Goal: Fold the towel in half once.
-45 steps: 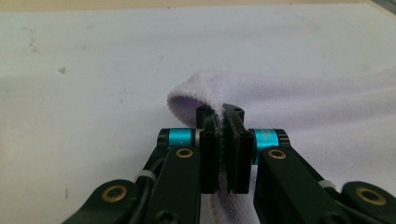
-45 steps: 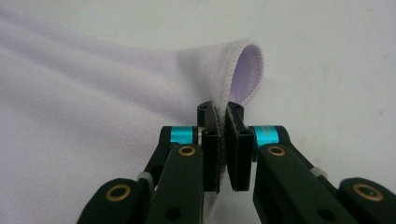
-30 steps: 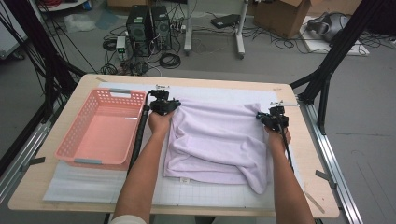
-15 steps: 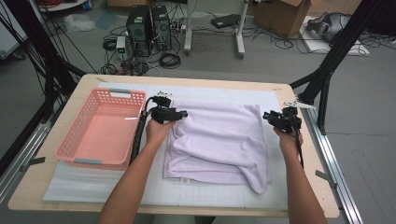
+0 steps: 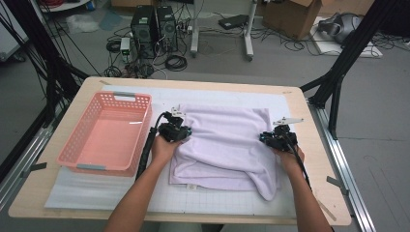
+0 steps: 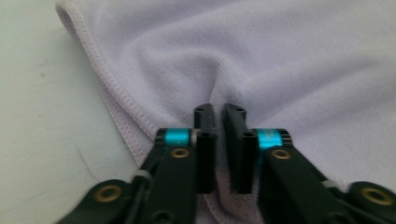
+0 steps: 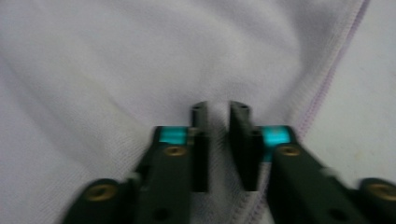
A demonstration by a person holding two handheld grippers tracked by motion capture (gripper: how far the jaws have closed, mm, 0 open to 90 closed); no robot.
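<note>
Both tongs have just closed: left tongs [image 5: 183, 131] clamped on the lilac towel [image 5: 225, 145] at its left edge, right tongs [image 5: 263, 138] clamped at its right edge. Since a second ago, both hands shifted nearer along the edges. Towel lies rumpled mid-table [image 5: 300, 203], beside the pink basket [image 5: 104, 135]; likely ready to lift or fold.

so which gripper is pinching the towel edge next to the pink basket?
The left gripper. It is shut on the towel at the edge facing the basket; the right gripper is clamped on the opposite edge, away from the basket.

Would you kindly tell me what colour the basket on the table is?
The basket is salmon pink, clearest in the high view.
</note>
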